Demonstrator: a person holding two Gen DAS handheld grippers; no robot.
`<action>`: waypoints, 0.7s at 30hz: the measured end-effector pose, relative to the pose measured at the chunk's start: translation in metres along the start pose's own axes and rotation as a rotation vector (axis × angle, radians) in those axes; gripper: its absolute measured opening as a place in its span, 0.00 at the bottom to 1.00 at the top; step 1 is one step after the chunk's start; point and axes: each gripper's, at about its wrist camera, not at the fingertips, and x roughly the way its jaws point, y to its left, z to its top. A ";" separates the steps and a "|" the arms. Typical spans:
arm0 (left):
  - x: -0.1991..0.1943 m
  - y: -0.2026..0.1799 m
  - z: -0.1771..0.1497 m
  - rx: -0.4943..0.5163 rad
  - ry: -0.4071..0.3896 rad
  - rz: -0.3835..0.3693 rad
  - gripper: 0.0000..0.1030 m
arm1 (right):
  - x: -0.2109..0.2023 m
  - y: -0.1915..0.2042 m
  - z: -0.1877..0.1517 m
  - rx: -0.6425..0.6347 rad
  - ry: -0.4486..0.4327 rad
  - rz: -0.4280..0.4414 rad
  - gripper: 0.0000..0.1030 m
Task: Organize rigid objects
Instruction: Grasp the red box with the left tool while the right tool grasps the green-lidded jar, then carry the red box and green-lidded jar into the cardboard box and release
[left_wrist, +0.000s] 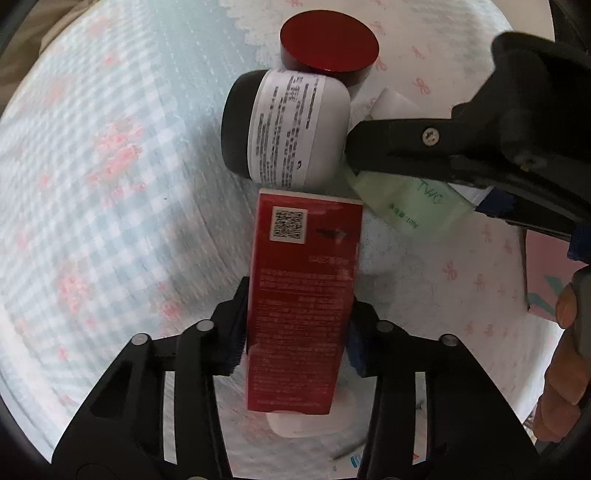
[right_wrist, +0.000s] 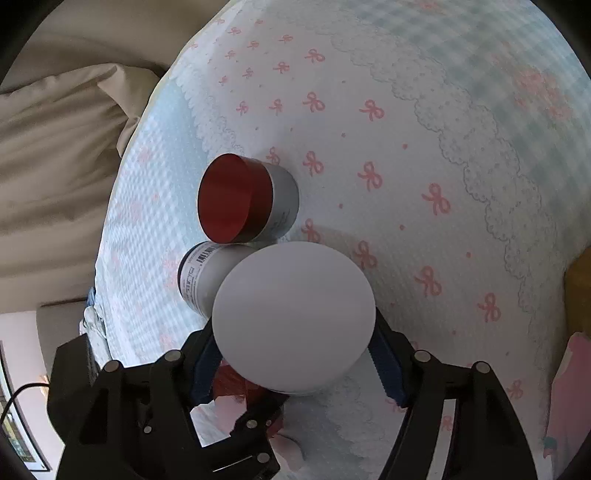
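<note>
My left gripper (left_wrist: 295, 328) is shut on a red tube (left_wrist: 301, 295) with a QR code and a white cap, held over the bedspread. Just ahead of it lies a white jar with a black lid (left_wrist: 284, 129) on its side, touching a red-lidded jar (left_wrist: 328, 48). My right gripper (right_wrist: 295, 354) is shut on a pale green tube (left_wrist: 413, 201), whose round white cap (right_wrist: 293, 317) fills its view. It reaches in from the right in the left wrist view (left_wrist: 461, 147). Both jars (right_wrist: 243, 199) (right_wrist: 203, 277) show beyond the cap.
The objects lie on a bedspread with pink bows and blue check (right_wrist: 406, 147). Beige pillows (right_wrist: 55, 147) lie off its far left edge. A pink box (left_wrist: 546, 273) sits at the right, beside the person's hand (left_wrist: 565, 354).
</note>
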 end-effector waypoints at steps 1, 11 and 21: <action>0.001 -0.001 0.000 -0.003 -0.005 -0.001 0.38 | 0.000 0.000 0.000 -0.004 0.001 0.000 0.66; -0.012 0.013 -0.008 -0.046 -0.052 -0.029 0.37 | -0.010 0.007 -0.004 -0.036 -0.025 -0.025 0.66; -0.070 0.022 -0.022 -0.089 -0.163 -0.044 0.37 | -0.046 0.015 -0.023 -0.062 -0.081 -0.037 0.66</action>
